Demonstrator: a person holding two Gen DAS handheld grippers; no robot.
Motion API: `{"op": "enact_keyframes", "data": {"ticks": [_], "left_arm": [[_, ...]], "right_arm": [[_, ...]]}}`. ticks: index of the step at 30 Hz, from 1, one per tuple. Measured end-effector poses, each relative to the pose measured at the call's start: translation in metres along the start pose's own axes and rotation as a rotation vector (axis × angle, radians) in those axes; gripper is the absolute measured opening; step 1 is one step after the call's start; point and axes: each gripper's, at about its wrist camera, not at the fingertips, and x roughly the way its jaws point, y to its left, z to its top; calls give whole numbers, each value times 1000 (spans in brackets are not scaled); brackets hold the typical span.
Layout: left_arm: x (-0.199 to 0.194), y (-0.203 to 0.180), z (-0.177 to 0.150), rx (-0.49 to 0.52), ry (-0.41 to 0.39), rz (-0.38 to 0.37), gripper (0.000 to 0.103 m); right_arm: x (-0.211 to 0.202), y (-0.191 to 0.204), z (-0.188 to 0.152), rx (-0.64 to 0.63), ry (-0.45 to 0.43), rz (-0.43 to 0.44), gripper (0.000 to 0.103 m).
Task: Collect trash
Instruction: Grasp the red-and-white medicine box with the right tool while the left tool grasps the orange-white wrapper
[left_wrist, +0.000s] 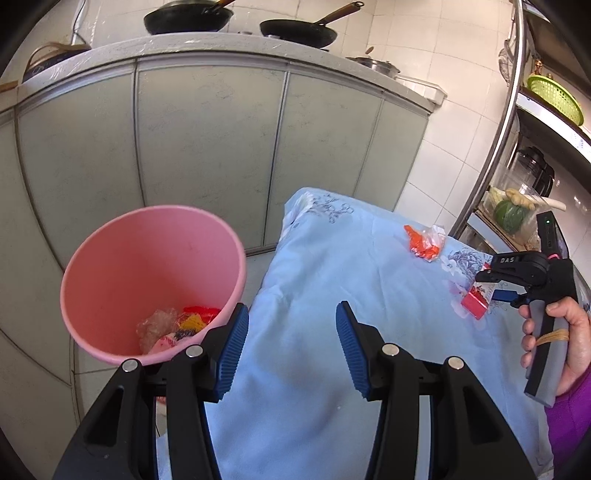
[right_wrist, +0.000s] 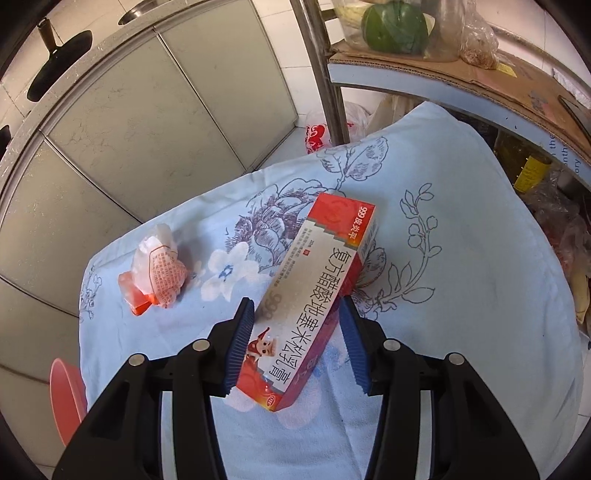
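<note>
- The red-and-white carton (right_wrist: 317, 295) lies on the blue floral cloth (right_wrist: 461, 280); my right gripper (right_wrist: 295, 343) straddles it, jaws partly apart, pads not yet pressing.
- A crumpled wrapper (right_wrist: 157, 269) waits nearby.
- My left gripper (left_wrist: 291, 350) hangs half-wide and empty beside the pink bin (left_wrist: 147, 258), which already holds wrappers.

Two black pans (left_wrist: 299, 31) on counter (left_wrist: 221, 46); green basket (left_wrist: 556, 98) on shelf.
</note>
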Motion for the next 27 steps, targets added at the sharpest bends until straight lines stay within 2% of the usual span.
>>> {"op": "enact_keyframes", "data": {"ticks": [3, 7, 11, 21, 27], "left_arm": [[1, -15, 8, 32, -10, -17, 49], [6, -38, 19, 77, -15, -41, 49], [21, -60, 28, 109, 17, -66, 49], [93, -118, 51, 142, 119, -191, 49], [136, -153, 64, 121, 145, -204, 49]], "right_arm": [[2, 3, 0, -3, -14, 12, 49], [8, 6, -3, -38, -28, 13, 57], [10, 4, -9, -98, -40, 56, 58], [-10, -13, -37, -259, -12, 185, 52], [-17, -5, -57, -373, -56, 170, 52]]}}
